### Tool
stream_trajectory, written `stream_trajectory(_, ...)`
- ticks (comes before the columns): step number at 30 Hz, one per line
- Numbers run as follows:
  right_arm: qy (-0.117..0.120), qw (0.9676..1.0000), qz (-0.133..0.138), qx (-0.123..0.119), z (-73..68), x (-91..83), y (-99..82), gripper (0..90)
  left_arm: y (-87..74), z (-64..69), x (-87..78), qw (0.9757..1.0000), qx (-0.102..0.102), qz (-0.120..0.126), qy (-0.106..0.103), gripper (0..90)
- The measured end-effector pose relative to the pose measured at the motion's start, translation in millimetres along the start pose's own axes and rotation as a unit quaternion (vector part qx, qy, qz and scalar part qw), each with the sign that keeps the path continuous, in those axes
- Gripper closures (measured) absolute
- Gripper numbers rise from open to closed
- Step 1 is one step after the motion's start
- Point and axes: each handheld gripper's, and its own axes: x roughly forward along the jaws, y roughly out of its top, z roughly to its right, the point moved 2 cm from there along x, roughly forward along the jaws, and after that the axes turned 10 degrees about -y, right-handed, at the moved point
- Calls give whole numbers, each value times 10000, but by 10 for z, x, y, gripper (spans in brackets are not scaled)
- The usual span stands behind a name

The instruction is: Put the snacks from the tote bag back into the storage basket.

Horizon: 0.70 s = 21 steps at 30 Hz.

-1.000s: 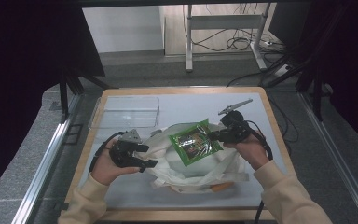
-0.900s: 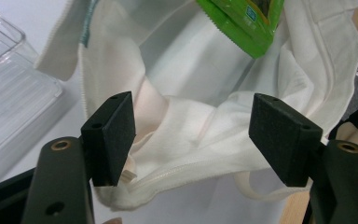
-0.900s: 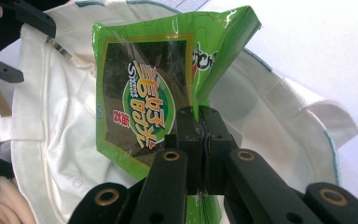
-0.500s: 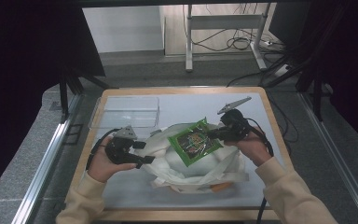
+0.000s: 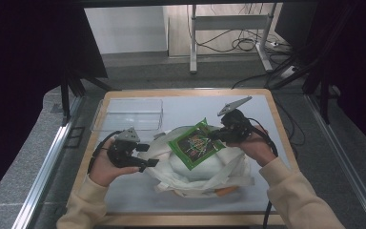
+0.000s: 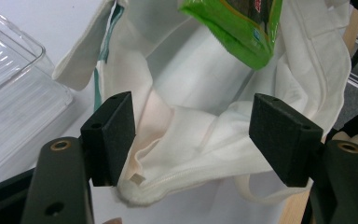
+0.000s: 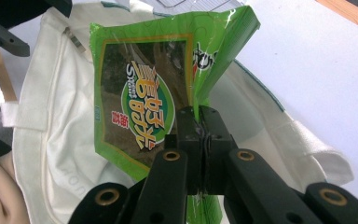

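High view: worktop (image 5: 271, 109) carries a white cloth bag (image 5: 205, 167) at centre, its mouth up. Clear tray (image 5: 128, 114) sits at 10 o'clock. Left gripper (image 6: 193, 137), jaws apart, straddles the bag's rim w/o pinching, probably to spread the opening. Right gripper (image 7: 200, 140), jaws clamped on the green snack packet (image 7: 140, 98), holds it above the bag mouth, prob. for dropping in.
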Motion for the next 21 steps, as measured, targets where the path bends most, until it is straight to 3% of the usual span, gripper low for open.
stream_trajectory(9,-12,9998,76,-173,-41,-47,6,876,114,34,-24,9999,150,-24,7,311)
stream_trajectory(21,-94,9994,137,-315,-11,-52,72,876,371,-37,-14,9999,156,-27,-35,312)
